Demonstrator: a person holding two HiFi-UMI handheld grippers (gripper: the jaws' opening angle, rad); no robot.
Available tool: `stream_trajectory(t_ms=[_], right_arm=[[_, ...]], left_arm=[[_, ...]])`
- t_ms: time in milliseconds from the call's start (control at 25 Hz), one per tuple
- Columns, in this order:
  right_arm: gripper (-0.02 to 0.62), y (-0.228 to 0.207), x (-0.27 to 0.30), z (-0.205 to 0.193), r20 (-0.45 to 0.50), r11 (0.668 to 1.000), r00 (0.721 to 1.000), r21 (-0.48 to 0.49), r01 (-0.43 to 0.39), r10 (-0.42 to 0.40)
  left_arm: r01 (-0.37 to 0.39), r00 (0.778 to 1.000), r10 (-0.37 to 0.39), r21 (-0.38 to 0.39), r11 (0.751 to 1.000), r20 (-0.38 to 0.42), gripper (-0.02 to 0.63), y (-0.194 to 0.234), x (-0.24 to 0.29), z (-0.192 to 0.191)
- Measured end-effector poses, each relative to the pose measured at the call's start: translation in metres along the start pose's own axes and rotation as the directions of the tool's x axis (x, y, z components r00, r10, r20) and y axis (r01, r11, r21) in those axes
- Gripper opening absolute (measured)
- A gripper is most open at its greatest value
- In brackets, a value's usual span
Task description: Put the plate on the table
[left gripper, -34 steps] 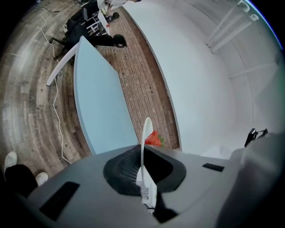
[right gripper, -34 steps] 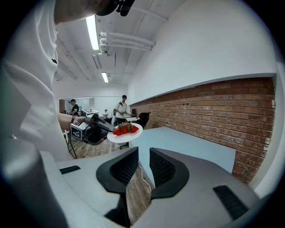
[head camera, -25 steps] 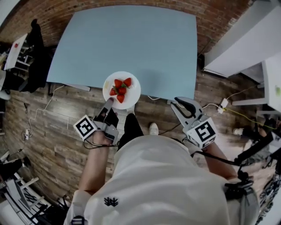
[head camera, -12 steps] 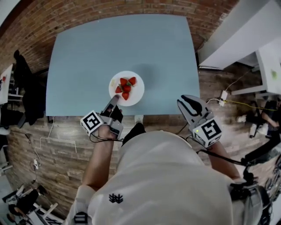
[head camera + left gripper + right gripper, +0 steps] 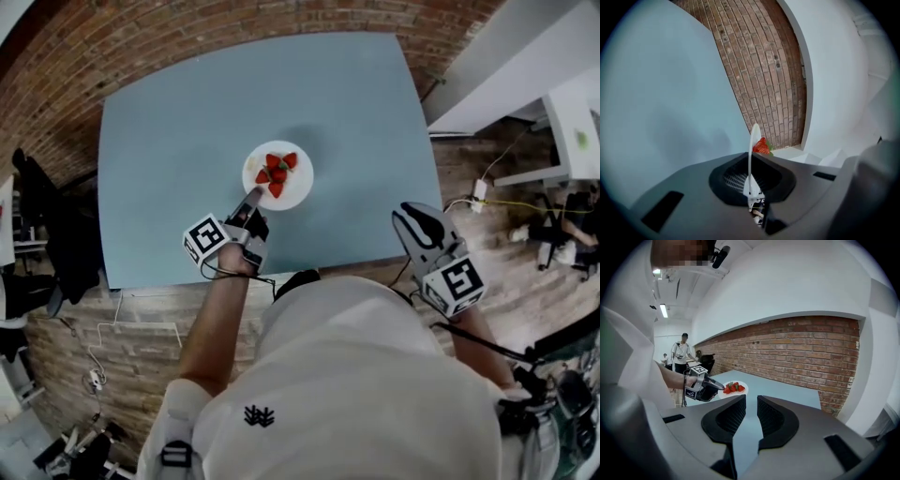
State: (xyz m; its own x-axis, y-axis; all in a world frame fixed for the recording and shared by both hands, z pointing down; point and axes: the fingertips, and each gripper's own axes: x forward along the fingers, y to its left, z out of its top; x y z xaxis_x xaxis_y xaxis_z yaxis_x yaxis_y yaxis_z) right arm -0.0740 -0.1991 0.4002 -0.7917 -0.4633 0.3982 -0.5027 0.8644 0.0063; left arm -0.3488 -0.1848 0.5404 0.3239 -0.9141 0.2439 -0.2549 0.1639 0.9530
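Your left gripper point(image 5: 249, 199) sits left of centre in the head view. Its jaws are clamped on the near rim of the white plate point(image 5: 299, 190). The left gripper view confirms it: the plate shows edge-on as a thin white line running up from between the closed pads, with one strawberry point(image 5: 761, 147) showing just right of that line.

The plate is over the light blue table point(image 5: 159, 131), a little above the middle of the head view and well inside the table's edges. It carries a small cluster of strawberries near its middle. From these views you cannot tell whether the plate's underside touches the tabletop or hangs just above it.

Your right gripper point(image 5: 751, 399) is at the lower right of the head view, beside the table's near right corner and well apart from the plate. Its jaws stand slightly apart with a narrow gap. Only bare tabletop shows through that gap, and nothing is held.

A brick wall point(image 5: 797, 350) runs behind the table's far edge. A person point(image 5: 682, 351) stands in the background at the left of the right gripper view.
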Motion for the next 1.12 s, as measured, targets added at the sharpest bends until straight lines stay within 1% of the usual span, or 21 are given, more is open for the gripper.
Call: stream_trajectory(t_ms=[320,520,680,1120], right_arm=[[0.066,-0.007,0.005,-0.003,-0.039,0.996,0.996,0.034,0.079,-0.078],[0.066,-0.006,0.001,-0.006,-0.071,0.991,0.99,0.043,0.123,-0.12],[0.066,-0.009,-0.004,-0.008,-0.085,0.986,0.984,0.028,0.162,-0.159],[0.066,-0.017,-0.01,-0.012,-0.13,0.972,0.966,0.049,0.232,-0.224]], left_arm=[[-0.012,0.999,0.012,-0.003,1.0,-0.045,0.009,0.033,0.046,0.031],[-0.02,0.999,0.019,-0.016,1.0,-0.047,0.009,0.057,0.071,0.045],[-0.032,0.998,0.031,-0.018,0.999,-0.053,0.009,0.072,0.088,0.054],[-0.112,0.991,0.11,-0.022,0.993,-0.081,0.009,0.117,0.13,0.068]])
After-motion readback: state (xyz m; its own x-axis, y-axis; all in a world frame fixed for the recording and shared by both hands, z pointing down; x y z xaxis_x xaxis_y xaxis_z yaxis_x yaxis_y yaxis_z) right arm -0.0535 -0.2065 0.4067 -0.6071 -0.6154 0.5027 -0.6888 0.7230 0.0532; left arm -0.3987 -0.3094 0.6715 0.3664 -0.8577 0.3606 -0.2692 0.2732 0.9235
